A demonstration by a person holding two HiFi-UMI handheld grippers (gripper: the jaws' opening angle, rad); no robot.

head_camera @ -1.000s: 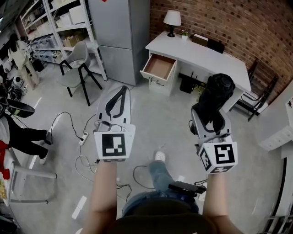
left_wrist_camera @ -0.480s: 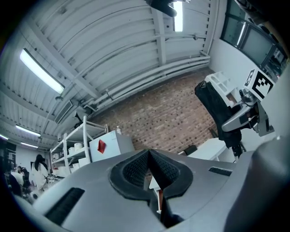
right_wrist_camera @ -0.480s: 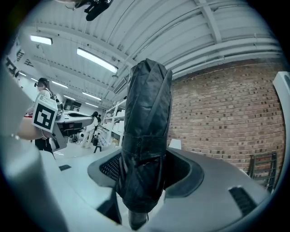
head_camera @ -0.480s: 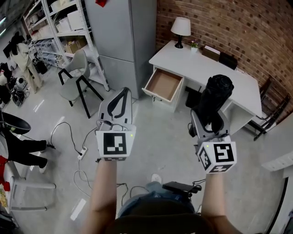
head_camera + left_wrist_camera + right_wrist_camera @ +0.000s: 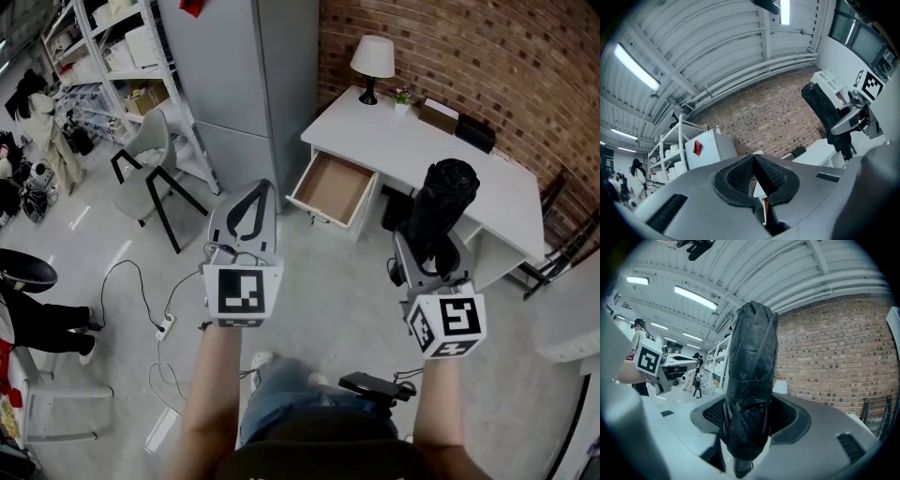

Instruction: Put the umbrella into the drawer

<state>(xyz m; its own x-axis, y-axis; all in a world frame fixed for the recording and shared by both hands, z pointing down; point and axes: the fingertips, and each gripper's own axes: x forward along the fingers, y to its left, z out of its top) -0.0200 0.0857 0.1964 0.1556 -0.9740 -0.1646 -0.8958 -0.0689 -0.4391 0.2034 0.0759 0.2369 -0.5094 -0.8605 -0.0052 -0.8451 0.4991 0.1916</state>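
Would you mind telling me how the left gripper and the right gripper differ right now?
The left gripper is empty; the right gripper holds the folded black umbrella. The left gripper's jaws meet at the tips; the right gripper's stand apart around the umbrella. Both point forward, side by side.

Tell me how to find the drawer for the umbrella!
Look for the red brick wall, then the white desk standing against it with a lamp on top. The drawer is at the desk's end nearest the tall grey cabinet. It is the one thing there pulled wide open, showing a bare brown inside.
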